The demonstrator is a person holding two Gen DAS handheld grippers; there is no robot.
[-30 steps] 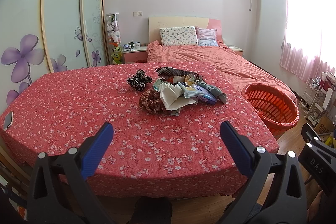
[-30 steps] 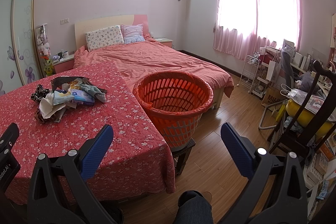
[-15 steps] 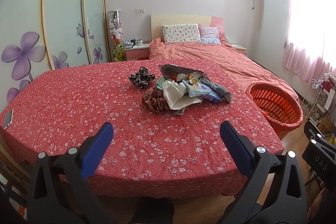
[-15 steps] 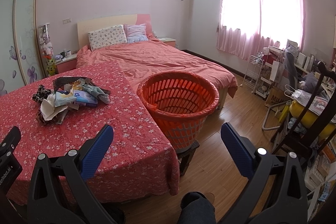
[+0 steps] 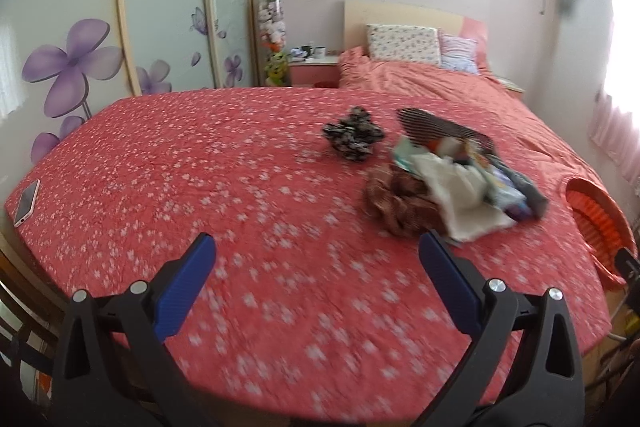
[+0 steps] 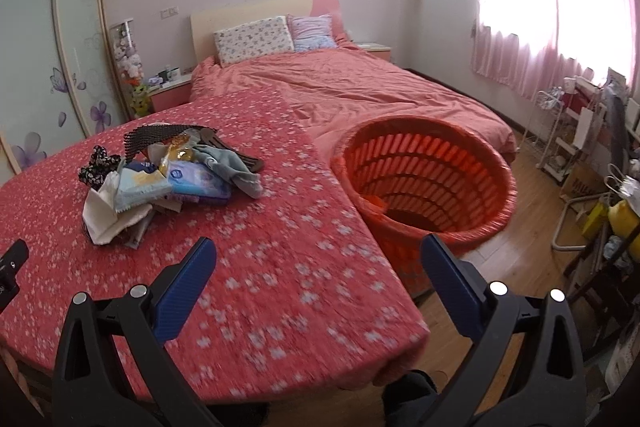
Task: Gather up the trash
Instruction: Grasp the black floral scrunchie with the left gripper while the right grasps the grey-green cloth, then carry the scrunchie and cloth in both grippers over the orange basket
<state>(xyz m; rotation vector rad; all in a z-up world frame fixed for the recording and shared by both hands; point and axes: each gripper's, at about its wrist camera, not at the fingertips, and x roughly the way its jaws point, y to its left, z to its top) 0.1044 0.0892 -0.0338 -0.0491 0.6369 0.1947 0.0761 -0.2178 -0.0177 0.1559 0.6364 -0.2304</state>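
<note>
A pile of trash [image 5: 456,171] lies on the table with the red flowered cloth [image 5: 200,187]: white tissue, wrappers, a grey sock, a brown scrunchie [image 5: 396,203] and a black mesh piece. A black patterned scrunchie [image 5: 354,135] lies just left of it. The pile also shows in the right wrist view [image 6: 168,179]. An orange slatted basket [image 6: 432,179] stands beside the table's right edge. My left gripper [image 5: 316,263] is open and empty over the table, short of the pile. My right gripper [image 6: 316,263] is open and empty above the table's near right corner.
A phone [image 5: 26,203] lies at the table's far left edge. A bed with a pink cover [image 6: 360,87] stands behind the table. A wire rack and cluttered shelves [image 6: 580,131] stand at the right by the curtained window. A wardrobe with flower doors [image 5: 100,27] lines the left wall.
Both grippers have moved forward over the table, toward the pile and basket, which now look larger. The views have tilted down. Both grippers stay open.
</note>
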